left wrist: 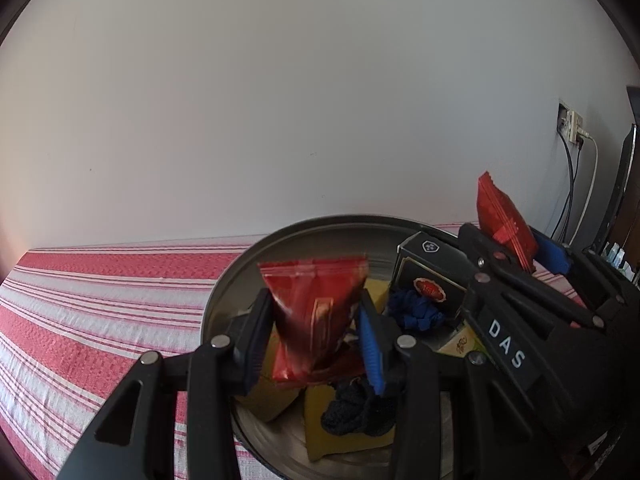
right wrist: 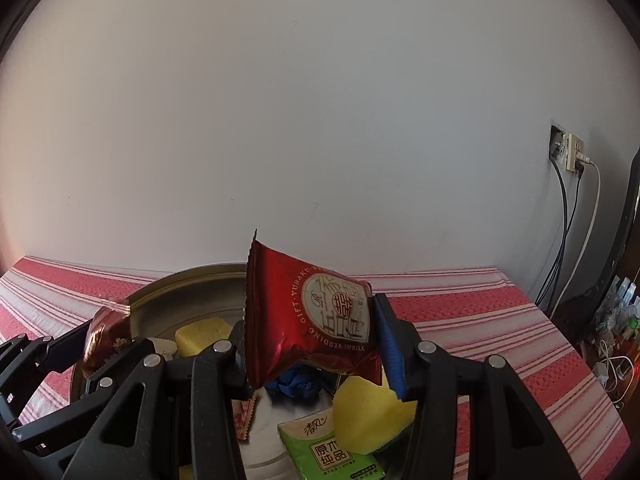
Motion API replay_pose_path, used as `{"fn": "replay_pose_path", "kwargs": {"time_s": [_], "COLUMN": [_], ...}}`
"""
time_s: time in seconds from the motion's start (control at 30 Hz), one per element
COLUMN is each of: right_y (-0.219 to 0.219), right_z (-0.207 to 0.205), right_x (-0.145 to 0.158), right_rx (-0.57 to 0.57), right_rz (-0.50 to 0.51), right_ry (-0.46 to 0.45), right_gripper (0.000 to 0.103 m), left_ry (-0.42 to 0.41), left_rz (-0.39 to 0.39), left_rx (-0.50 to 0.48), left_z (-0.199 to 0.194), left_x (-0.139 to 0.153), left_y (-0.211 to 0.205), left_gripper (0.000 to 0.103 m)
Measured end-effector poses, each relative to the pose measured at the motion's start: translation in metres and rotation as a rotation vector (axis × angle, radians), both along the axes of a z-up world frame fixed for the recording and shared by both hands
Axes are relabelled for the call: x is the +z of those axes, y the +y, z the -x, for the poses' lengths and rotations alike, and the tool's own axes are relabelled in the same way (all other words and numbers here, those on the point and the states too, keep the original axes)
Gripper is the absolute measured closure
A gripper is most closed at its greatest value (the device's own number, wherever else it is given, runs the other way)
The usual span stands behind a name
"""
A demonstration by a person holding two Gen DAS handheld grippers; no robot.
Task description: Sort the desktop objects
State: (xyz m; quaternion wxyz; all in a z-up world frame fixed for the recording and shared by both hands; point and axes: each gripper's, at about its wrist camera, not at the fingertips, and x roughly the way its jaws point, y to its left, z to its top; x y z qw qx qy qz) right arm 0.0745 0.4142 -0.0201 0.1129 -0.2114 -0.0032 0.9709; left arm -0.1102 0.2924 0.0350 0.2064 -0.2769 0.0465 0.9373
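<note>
Both grippers are loaded above the round metal tray (left wrist: 224,276): left gripper (left wrist: 316,340) clamps one red snack packet (left wrist: 316,312), right gripper (right wrist: 312,344) pinches another red packet (right wrist: 312,320), while sponges, tissues and socks await sorting in the tray.

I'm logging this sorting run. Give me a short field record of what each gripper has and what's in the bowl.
left gripper: shut on a red snack packet
right gripper: shut on a second red packet
metal bowl: yellow sponges, blue cloth, black box, green tissue pack
surface: red-and-white striped cloth
</note>
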Motion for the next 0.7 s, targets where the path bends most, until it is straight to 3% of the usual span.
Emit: {"fn": "replay_pose_path", "kwargs": {"time_s": [0.27, 0.37, 0.43, 0.53, 0.63, 0.7], "right_y": [-0.001, 0.002, 0.0, 0.002, 0.009, 0.015], "right_z": [0.008, 0.015, 0.015, -0.003, -0.028, -0.043], "right_x": [0.001, 0.001, -0.001, 0.003, 0.007, 0.008], "right_rx": [0.034, 0.138, 0.159, 0.099, 0.047, -0.009], "right_rz": [-0.005, 0.021, 0.006, -0.02, 0.026, 0.062], "right_ry": [-0.016, -0.031, -0.037, 0.048, 0.148, 0.208], "right_gripper": [0.052, 0.046, 0.026, 0.021, 0.011, 0.008], "left_ry": [0.0, 0.0, -0.026, -0.024, 0.015, 0.031], "left_rz": [0.018, 0.019, 0.025, 0.012, 0.008, 0.002], "left_rx": [-0.005, -0.035, -0.076, -0.063, -0.041, -0.02], "left_z": [0.004, 0.006, 0.009, 0.007, 0.003, -0.001], "left_x": [-0.006, -0.011, -0.016, -0.018, -0.012, -0.006], "left_y": [0.019, 0.025, 0.035, 0.038, 0.038, 0.038], "left_gripper": [0.064, 0.064, 0.049, 0.017, 0.004, 0.003]}}
